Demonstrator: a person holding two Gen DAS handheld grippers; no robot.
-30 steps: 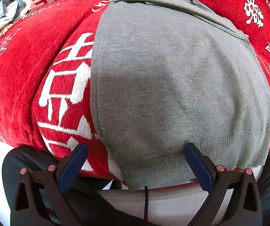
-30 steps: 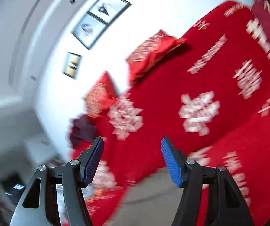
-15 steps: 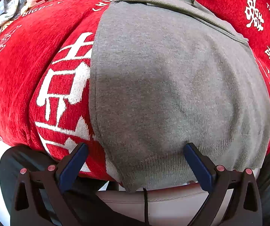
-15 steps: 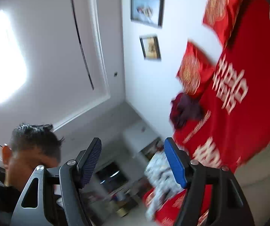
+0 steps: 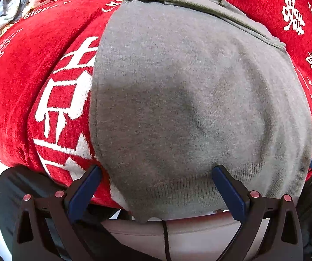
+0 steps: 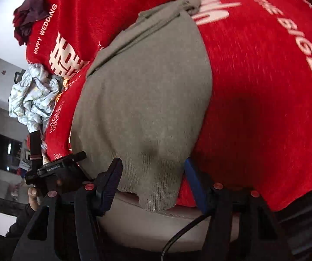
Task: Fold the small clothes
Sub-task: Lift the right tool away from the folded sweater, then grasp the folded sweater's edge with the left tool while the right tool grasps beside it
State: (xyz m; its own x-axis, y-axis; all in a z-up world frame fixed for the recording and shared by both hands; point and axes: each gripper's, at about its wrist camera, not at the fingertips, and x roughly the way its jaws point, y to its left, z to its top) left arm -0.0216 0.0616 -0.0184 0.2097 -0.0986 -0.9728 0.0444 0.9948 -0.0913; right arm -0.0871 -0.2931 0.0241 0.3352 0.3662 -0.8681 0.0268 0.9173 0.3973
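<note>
A grey knit garment (image 5: 188,100) lies flat on the red bedspread (image 5: 25,76), its ribbed hem hanging over the bed's near edge. My left gripper (image 5: 157,175) is open over the hem's left corner: one finger stands over the bedspread, the other on the grey rib. In the right wrist view the same garment (image 6: 147,100) runs away from me, and my right gripper (image 6: 152,170) is open with the hem's right corner lying between its fingers, unpinched. The left gripper's body (image 6: 58,169) and the hand (image 6: 32,195) holding it show beside the hem.
A crumpled pale-blue patterned cloth (image 6: 34,95) sits at the bed's left edge, and a dark maroon garment (image 6: 28,19) lies farther back. The bed's pale padded edge (image 6: 156,219) runs below the hem. A black cable (image 6: 177,237) hangs there.
My right gripper swung from pointing at the wall and ceiling down onto the garment's hem corner. The left gripper and the garment stayed put.
</note>
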